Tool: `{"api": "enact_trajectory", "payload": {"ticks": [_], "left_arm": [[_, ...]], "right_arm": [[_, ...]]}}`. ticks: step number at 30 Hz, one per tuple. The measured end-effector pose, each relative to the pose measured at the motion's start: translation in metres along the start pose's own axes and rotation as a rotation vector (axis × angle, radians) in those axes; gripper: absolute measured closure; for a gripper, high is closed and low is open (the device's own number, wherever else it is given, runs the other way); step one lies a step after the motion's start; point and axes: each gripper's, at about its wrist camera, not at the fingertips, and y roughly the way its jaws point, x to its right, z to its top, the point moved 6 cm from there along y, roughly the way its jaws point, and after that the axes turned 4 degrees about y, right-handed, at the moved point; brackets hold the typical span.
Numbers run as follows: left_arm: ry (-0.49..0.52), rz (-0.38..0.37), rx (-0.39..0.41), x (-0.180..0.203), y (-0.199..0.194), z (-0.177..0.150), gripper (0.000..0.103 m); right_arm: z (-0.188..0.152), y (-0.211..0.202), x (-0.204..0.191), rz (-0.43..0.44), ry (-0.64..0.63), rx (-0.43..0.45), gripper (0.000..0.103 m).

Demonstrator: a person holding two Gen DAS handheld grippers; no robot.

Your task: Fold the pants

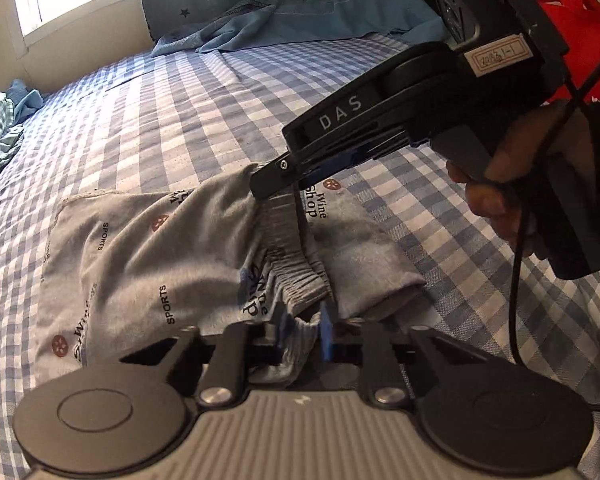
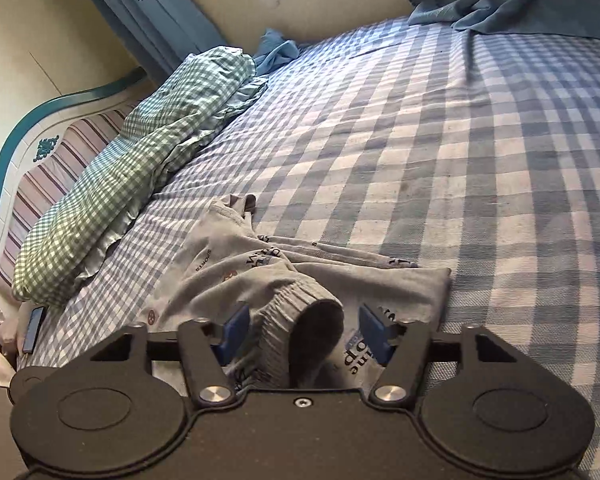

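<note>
Grey pants (image 1: 140,264) lay crumpled on checked bedsheet (image 1: 180,120), near bed's front edge. Left gripper (image 1: 304,332) was narrow, blue pads pinching fold of waistband (image 1: 296,276). Right gripper (image 2: 300,336) stood part open around gathered waistband (image 2: 296,312), pads not seen pressing cloth. Green checked quilt (image 2: 120,184) was bunched along headboard (image 2: 8,152) side. Blue garment (image 1: 300,12) lay at far edge.

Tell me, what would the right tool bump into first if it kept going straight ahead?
The pants. The right tool points down at them, and their bunched elastic waistband already sits between its blue pads. Going on, it would likely push that waistband into the bed beneath.
</note>
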Motion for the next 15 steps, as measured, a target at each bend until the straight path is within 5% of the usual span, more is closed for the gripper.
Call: {"api": "enact_trajectory", "payload": {"ticks": [5,15], "left_arm": [[-0.078,-0.002,0.028,-0.007,-0.010,0.008,0.096],[-0.139,-0.043,0.109,-0.008,-0.039,0.035,0.097]], "right_arm": [[0.001,-0.004,0.003,0.002,0.018,0.008,0.092],[0.021,-0.042,-0.008,-0.011,-0.020,0.065,0.095]]}}
